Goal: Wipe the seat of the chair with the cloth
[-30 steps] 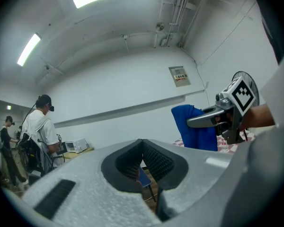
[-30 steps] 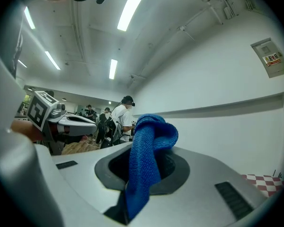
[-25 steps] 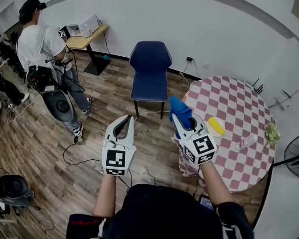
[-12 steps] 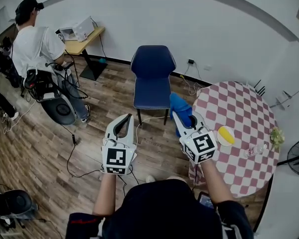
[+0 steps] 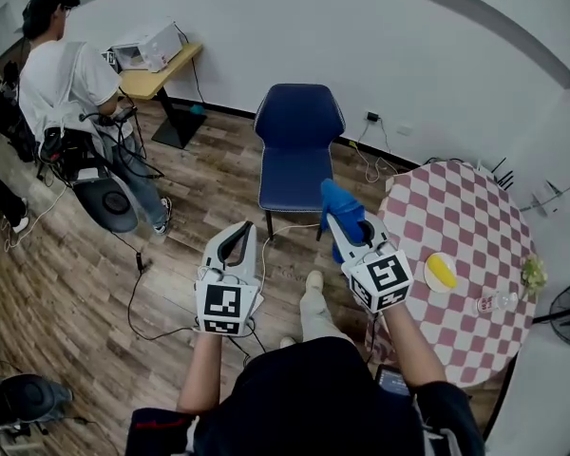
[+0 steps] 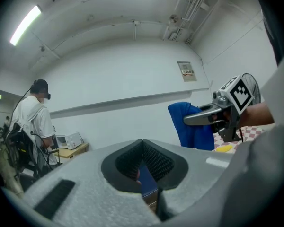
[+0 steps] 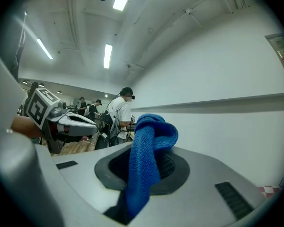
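ahead, chair beside checkered table.

Wearing a black short-sleeved top, with a bit of red trim on the left sleeve. Pale trouser leg, light shoe. Left gripper and right gripper both light grey shells, black ribbed pads inside, plus a white marker cube with black squares at the back of each.
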`<action>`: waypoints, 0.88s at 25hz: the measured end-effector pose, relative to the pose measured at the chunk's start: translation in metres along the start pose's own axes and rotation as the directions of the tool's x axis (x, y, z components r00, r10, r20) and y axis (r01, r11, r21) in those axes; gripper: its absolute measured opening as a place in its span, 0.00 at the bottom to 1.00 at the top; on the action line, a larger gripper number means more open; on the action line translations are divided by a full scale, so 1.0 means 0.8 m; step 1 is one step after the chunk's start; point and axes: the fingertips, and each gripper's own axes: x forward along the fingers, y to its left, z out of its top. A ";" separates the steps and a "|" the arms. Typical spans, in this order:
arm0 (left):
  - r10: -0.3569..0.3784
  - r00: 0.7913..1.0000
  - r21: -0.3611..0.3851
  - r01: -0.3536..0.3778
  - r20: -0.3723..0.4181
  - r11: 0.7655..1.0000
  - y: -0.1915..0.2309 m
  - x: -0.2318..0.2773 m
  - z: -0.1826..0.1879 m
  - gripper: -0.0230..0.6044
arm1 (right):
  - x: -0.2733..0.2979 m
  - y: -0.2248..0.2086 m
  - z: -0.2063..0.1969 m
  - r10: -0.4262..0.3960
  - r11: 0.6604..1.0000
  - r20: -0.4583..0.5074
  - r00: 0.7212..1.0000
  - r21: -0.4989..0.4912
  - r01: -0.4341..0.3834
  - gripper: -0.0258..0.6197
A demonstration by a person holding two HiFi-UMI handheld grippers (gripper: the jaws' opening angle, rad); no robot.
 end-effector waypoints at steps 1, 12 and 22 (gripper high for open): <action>0.000 1.000 -0.002 0.000 -0.002 1.000 0.002 0.009 0.000 0.06 | 0.007 -0.007 -0.001 0.001 1.000 0.002 1.000 0.004 -0.001 0.12; -0.043 0.999 0.017 0.043 0.013 0.999 0.013 0.156 0.020 0.06 | 0.103 -0.116 -0.015 0.007 0.999 0.000 1.000 0.042 -0.007 0.12; -0.035 0.999 0.022 0.035 -0.040 0.999 0.041 0.282 0.034 0.06 | 0.180 -0.239 -0.019 0.007 0.993 0.013 1.000 0.114 -0.008 0.12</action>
